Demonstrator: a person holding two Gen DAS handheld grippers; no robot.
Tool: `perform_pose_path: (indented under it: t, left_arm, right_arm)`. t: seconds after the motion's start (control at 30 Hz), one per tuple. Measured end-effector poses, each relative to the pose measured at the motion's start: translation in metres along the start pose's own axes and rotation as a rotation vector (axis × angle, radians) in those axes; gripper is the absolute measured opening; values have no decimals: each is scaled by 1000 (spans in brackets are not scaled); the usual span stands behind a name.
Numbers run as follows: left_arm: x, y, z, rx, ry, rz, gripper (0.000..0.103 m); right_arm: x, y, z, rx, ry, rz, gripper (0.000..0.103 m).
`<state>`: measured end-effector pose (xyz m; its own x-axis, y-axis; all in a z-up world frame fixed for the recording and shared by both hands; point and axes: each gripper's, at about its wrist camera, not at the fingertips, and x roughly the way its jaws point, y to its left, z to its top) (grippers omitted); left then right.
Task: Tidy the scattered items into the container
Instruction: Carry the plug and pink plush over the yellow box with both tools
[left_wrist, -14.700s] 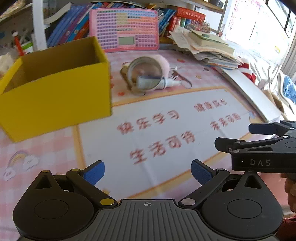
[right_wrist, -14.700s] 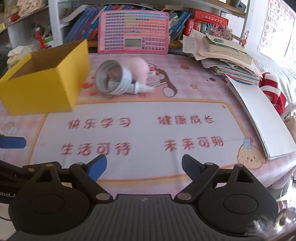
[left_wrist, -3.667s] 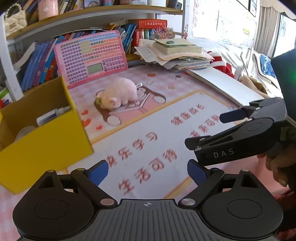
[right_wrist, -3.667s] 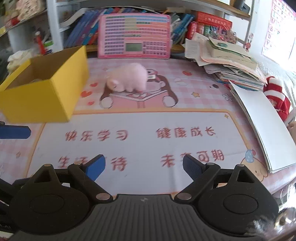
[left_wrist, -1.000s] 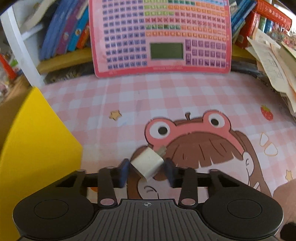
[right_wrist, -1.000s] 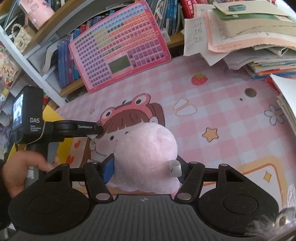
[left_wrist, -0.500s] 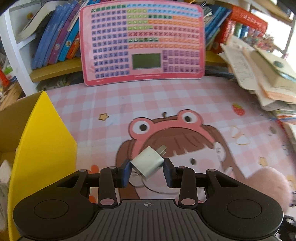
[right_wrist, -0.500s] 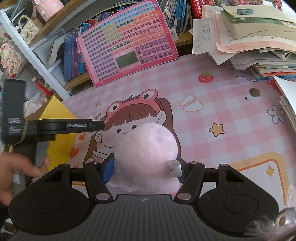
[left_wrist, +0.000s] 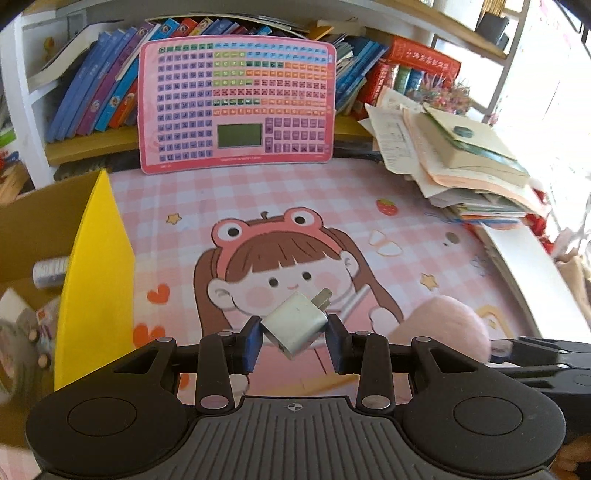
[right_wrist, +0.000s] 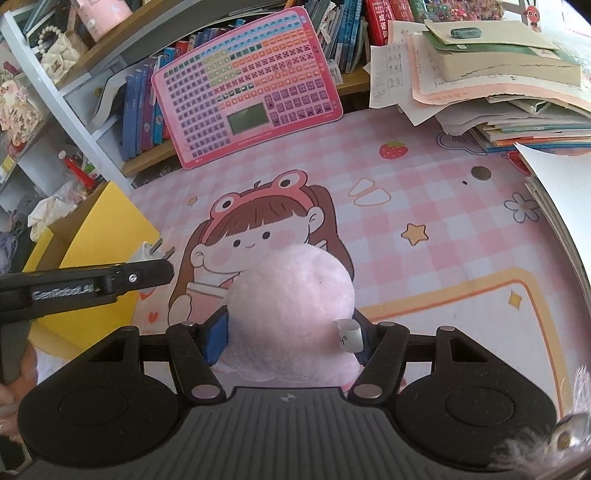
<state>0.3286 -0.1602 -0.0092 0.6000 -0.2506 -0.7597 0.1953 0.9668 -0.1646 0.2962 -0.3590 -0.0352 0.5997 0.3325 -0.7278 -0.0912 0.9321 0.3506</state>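
My left gripper (left_wrist: 293, 341) is shut on a small white plug adapter (left_wrist: 297, 325), held tilted above the pink desk mat with its prongs up and to the right. The yellow cardboard box (left_wrist: 94, 280) stands to its left, with a white tube (left_wrist: 50, 271) and other small items inside. My right gripper (right_wrist: 290, 339) is shut on a fluffy pink plush toy (right_wrist: 291, 306) with a white tag, lifted over the mat. In the right wrist view the left gripper (right_wrist: 159, 267) reaches in from the left with the adapter (right_wrist: 146, 253), in front of the box (right_wrist: 99, 251).
A pink keyboard toy (left_wrist: 236, 105) leans against a bookshelf at the back. A pile of books and papers (left_wrist: 458, 155) and a white board (left_wrist: 524, 273) crowd the right side. A coin (right_wrist: 481, 172) lies on the mat. A hand (right_wrist: 14, 391) holds the left gripper.
My left gripper has lifted and pulled back with the adapter, so the box's inside and the pink plush now show. The right gripper has drifted slightly with the plush.
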Motion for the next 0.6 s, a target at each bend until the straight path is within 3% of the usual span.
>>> perform_pose_path:
  t: [0.33,0.6]
  left_arm:
    - [-53,22,-33,-15,-38,-103,35]
    - [-100,60,-77,-29,-70,-127,35]
  right_arm:
    - [-29,41,-30,-25,-27,-53,62]
    - [-52,90,-70,-16,-32,-82,62]
